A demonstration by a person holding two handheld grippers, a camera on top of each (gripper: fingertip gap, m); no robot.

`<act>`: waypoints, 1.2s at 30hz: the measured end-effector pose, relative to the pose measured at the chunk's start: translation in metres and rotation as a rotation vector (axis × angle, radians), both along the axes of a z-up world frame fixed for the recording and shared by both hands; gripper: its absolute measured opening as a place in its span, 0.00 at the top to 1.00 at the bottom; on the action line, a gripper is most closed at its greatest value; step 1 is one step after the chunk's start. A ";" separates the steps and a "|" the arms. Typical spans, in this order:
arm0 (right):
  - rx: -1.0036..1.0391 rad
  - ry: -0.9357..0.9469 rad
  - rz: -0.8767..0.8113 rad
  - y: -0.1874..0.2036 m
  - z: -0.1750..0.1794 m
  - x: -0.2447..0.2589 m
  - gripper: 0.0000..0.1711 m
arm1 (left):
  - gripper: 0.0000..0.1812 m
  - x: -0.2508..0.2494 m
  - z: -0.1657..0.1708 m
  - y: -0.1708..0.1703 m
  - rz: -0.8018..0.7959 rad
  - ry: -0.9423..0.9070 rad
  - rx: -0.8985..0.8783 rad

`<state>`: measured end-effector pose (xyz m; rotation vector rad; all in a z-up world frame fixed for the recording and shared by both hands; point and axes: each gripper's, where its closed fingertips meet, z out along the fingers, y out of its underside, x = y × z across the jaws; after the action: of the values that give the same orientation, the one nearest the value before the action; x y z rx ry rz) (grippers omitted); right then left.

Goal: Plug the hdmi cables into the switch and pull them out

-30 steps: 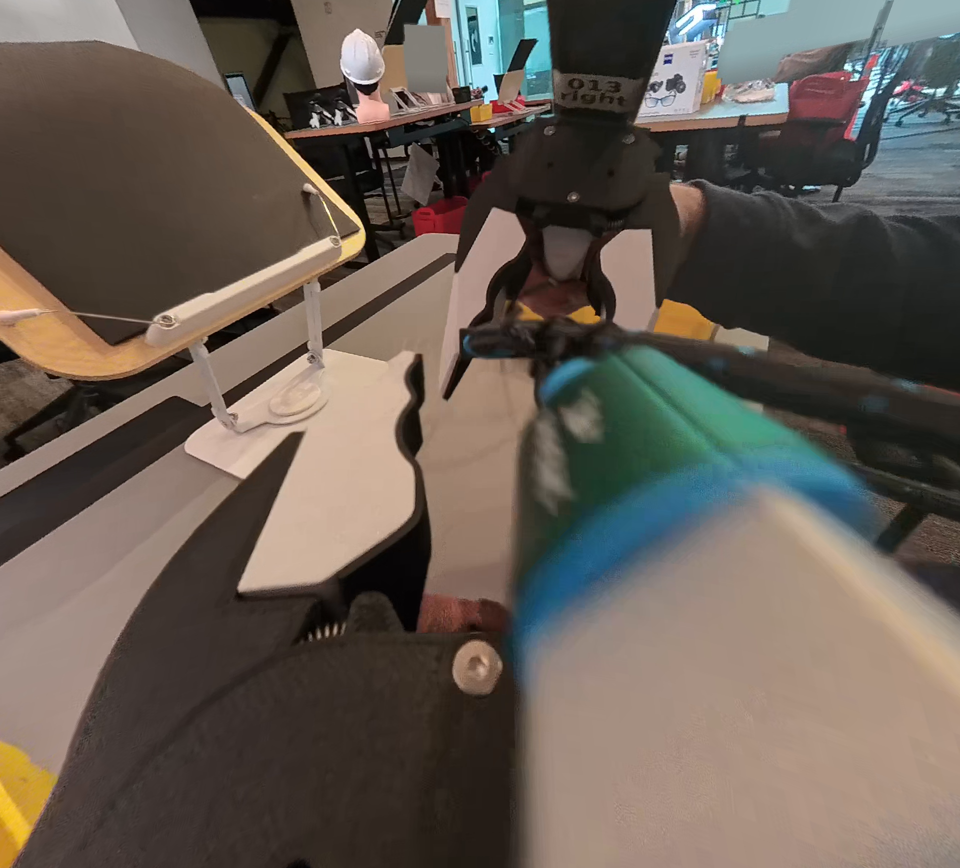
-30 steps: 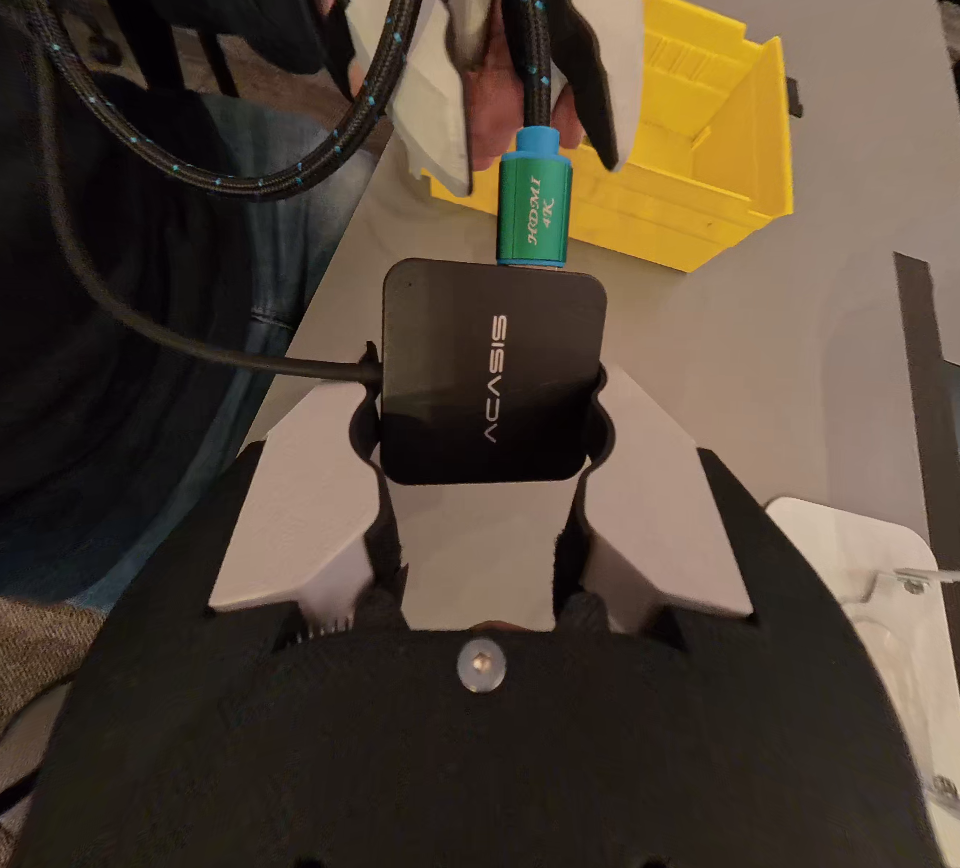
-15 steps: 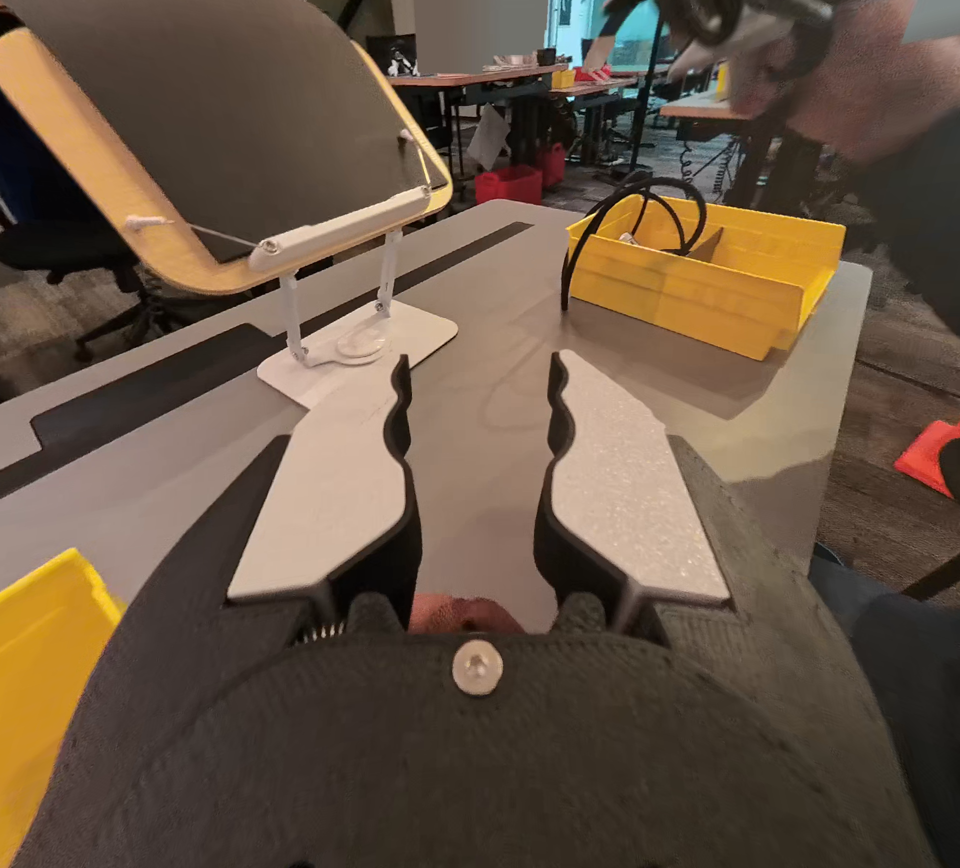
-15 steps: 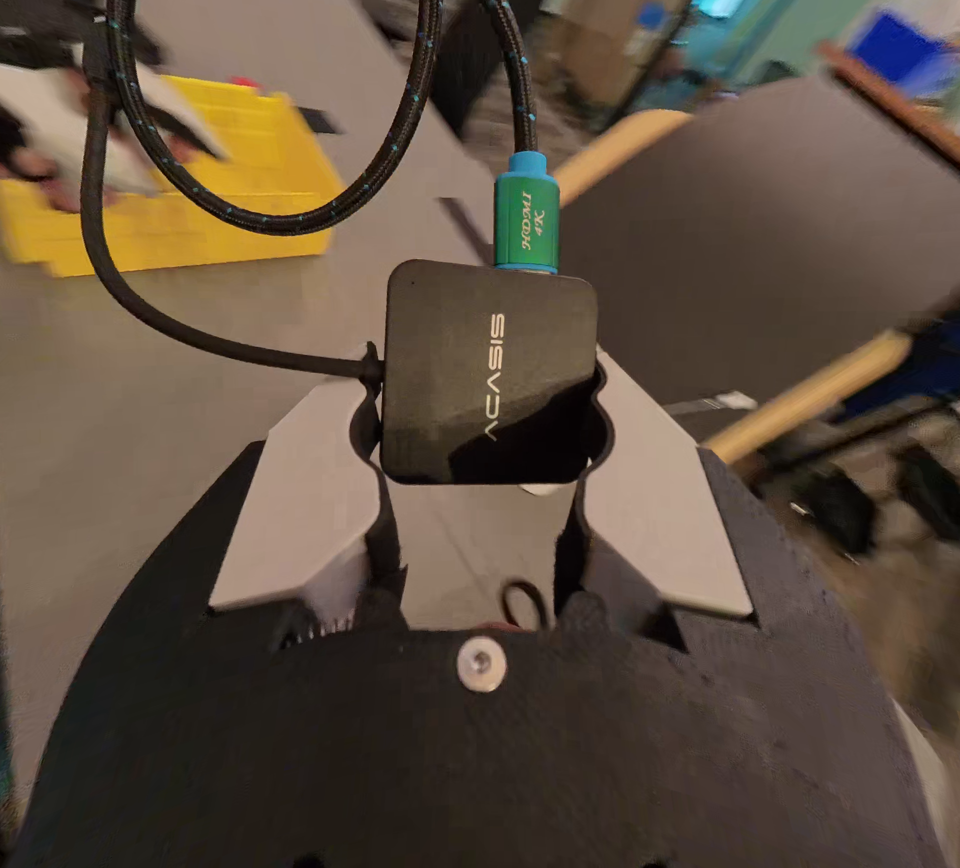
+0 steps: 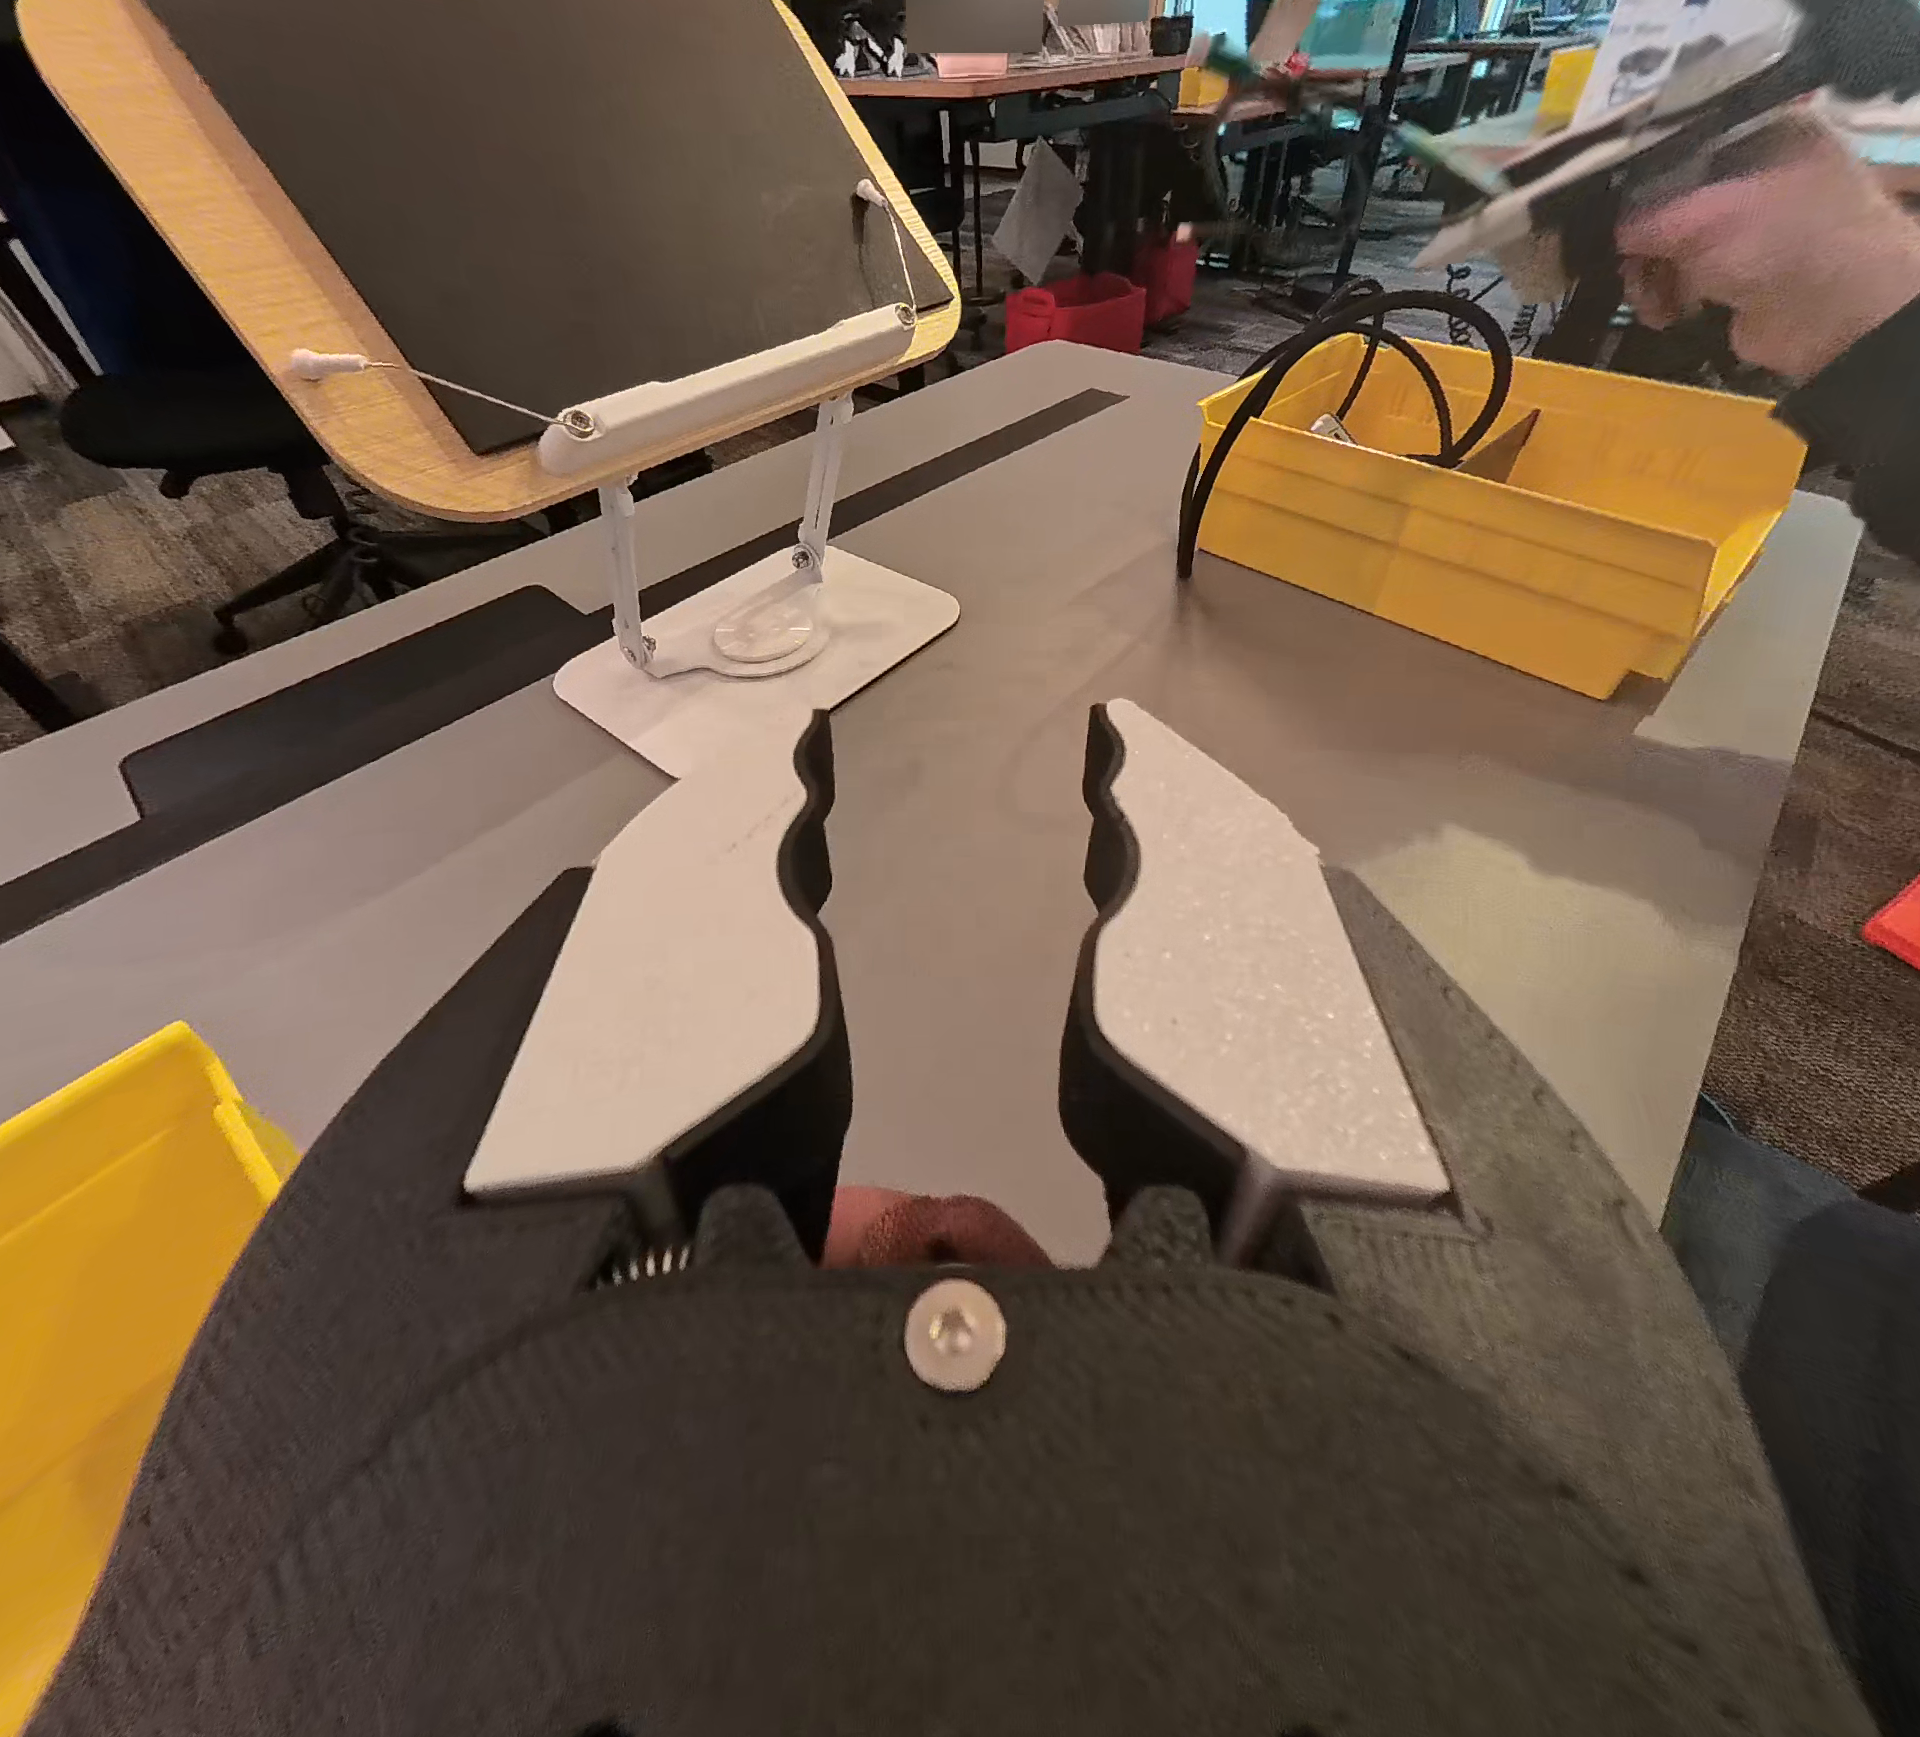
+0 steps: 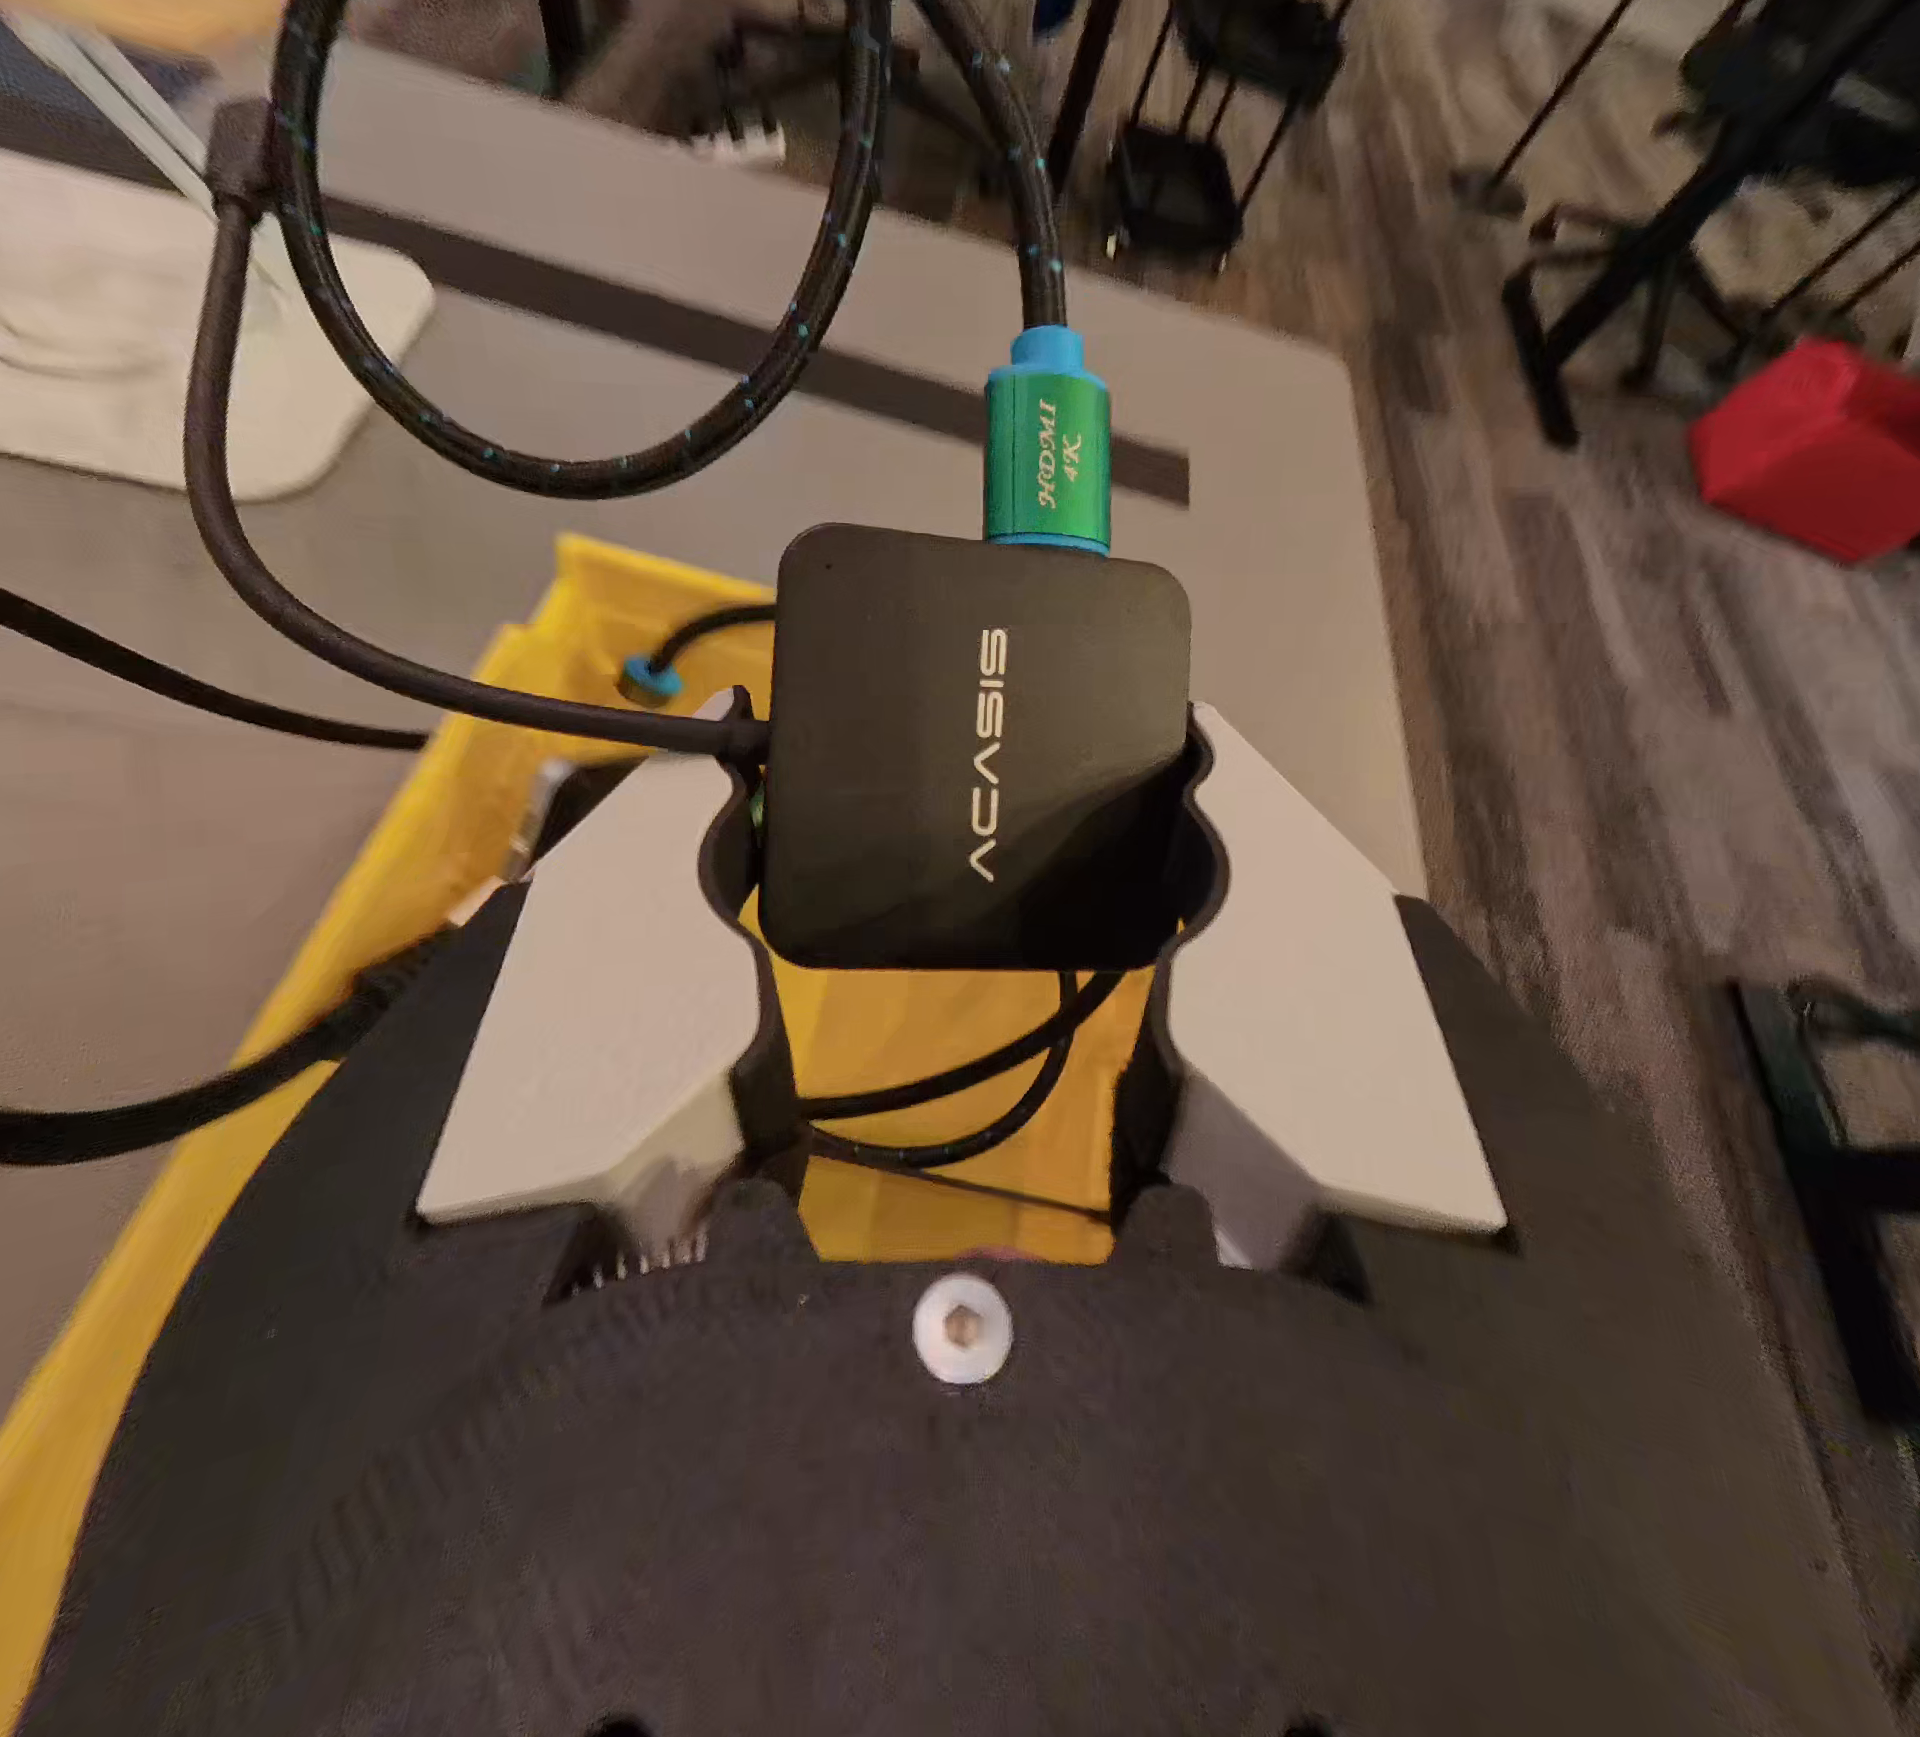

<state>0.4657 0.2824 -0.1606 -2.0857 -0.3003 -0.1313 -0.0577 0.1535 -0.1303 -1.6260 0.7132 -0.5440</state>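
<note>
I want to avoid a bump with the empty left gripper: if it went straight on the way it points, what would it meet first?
Probably the grey table top. The left gripper, jaws open and empty, aims between the white stand base and the yellow bin. Depth is unclear.

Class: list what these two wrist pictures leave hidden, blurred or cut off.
- Right wrist view: the switch ports are unseen; only its top faces the camera.
- Right wrist view: the bin contents are mostly covered by the right claw.
- Left wrist view: the right claw is motion-blurred, its grip unreadable there.
</note>
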 end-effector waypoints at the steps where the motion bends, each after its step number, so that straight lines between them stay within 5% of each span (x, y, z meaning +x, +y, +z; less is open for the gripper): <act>1: -0.049 0.001 -0.018 0.002 -0.020 0.005 0.54 | 0.75 0.001 -0.001 0.000 0.000 0.007 0.000; 6: -0.337 -0.007 -0.058 -0.004 -0.098 0.018 0.55 | 0.75 0.004 -0.005 -0.001 -0.002 0.036 0.002; 10: -0.438 0.009 -0.036 -0.011 -0.107 0.015 0.57 | 0.75 0.004 -0.005 -0.001 -0.003 0.037 0.000; 13: -0.580 0.033 0.011 -0.028 -0.116 0.008 0.45 | 0.75 0.002 -0.005 0.000 0.001 0.050 0.007; 24: -0.396 -0.050 0.052 -0.049 -0.047 0.021 0.42 | 0.72 -0.019 0.013 0.003 0.070 0.156 0.065; 31: -0.479 -0.079 -0.057 -0.098 -0.061 0.083 0.43 | 0.65 -0.105 0.046 0.000 0.332 0.337 0.113; 36: -0.572 -0.043 -0.049 -0.124 -0.092 0.101 0.42 | 0.62 -0.214 0.027 -0.023 0.613 0.467 0.009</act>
<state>0.5666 0.1585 -0.2529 -2.6613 -0.3404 -0.1293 -0.2722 0.1301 -0.1036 -1.8698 0.5022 0.2899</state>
